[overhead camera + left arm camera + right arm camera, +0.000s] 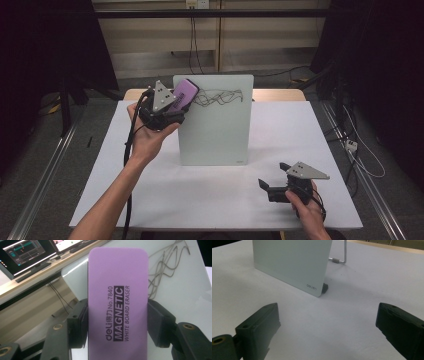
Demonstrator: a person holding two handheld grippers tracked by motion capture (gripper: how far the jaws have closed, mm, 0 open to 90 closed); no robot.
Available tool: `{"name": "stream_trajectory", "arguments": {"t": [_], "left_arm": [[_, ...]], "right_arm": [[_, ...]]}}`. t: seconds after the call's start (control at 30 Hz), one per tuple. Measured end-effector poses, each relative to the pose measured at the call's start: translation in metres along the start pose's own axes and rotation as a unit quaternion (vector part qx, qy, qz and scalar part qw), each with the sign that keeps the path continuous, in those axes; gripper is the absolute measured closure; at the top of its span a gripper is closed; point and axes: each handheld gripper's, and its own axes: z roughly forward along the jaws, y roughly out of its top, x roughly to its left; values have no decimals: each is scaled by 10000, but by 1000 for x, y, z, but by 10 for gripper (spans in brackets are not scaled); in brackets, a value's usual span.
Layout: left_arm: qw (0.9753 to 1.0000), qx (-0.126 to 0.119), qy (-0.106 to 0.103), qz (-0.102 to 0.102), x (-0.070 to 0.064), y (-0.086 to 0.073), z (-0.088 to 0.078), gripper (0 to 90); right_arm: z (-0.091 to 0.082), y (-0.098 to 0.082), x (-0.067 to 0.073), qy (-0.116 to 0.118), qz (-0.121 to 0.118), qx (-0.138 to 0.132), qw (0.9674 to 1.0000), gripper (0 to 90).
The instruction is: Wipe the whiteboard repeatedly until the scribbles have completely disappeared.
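Observation:
A purple magnetic whiteboard eraser is clamped between the jaws of my left gripper. I hold it up at the top left corner of a small standing whiteboard. In the high view the eraser is against or very near the board's upper left edge. Black scribbles run across the top of the board, and they appear again as scribbles to the right of the eraser. My right gripper rests low on the table at the front right, jaws wide apart with nothing between them, facing the board's lower corner.
The board stands on a white table propped by a metal stand behind it. Monitors sit on a desk beyond the table. Dark curtains and cables flank both sides.

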Motion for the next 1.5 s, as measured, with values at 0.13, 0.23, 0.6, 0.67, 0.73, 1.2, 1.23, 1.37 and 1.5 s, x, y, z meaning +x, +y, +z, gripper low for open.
{"name": "stream_trajectory", "arguments": {"t": [0.13,0.23,0.6,0.67,0.73,1.2,1.23,1.37,1.5], "left_arm": [[9999,64,-101,3,-4,-4,2,414],[9998,92,-174,30,-11,-10,4,414],[9983,336,-450,160,-32,-22,12,413],[9976,409,-528,175,-35,-24,13,413],[9970,471,-563,258,-39,-25,15,413],[9979,401,-464,189,-23,-4,11,413],[9983,375,-422,154,-20,-1,11,413],[9989,334,-314,67,-8,8,7,413],[9995,245,-214,13,-2,17,6,413]], "right_arm": [[0,0,0,-8,7,1,10000,51],[0,0,0,-2,-17,7,10000,51],[1,0,0,3,-25,13,10000,51],[1,0,0,1,-23,15,10000,51],[1,0,0,2,-18,14,10000,51],[0,0,-1,-22,-25,-26,10000,56],[0,0,0,-17,-18,-14,10000,56],[0,0,0,-11,-17,-1,10000,56],[1,0,0,-6,-32,6,10000,56]]}}
